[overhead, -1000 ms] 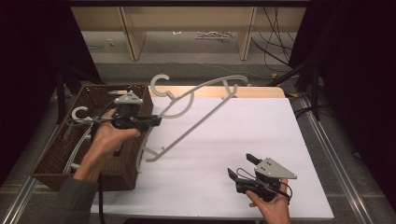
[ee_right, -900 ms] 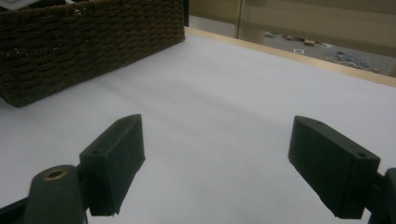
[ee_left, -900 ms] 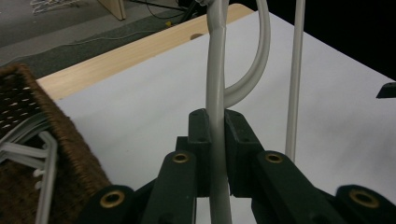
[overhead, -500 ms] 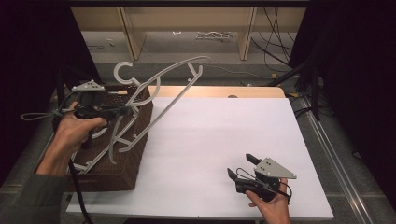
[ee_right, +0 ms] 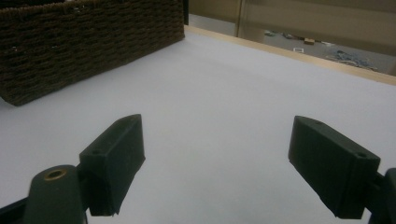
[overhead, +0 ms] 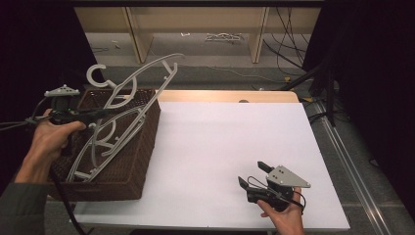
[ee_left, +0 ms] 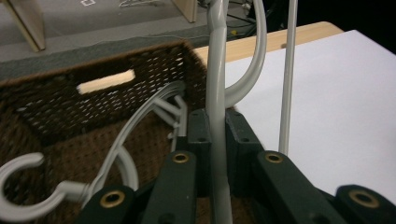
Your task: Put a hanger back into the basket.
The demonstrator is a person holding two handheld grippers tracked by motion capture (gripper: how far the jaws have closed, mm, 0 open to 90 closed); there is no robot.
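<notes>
hand-held gripper rig, as seen

left gripper (overhead: 90, 117): black body, grey three-cornered plate on top, black cable trailing off to the side. close up, its dark pads carry small recessed screw holes; the linkage bars have brass-coloured rivets at the pivots.

right gripper (overhead: 254, 175): same black build, grey triangular plate with small dark dots, thin black cable looped by the body. blocky matte pads, one brass rivet showing.

left forearm in a grey-green sleeve (overhead: 19, 213).

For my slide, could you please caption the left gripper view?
Left gripper clamps a grey hanger above the wicker basket.
</notes>
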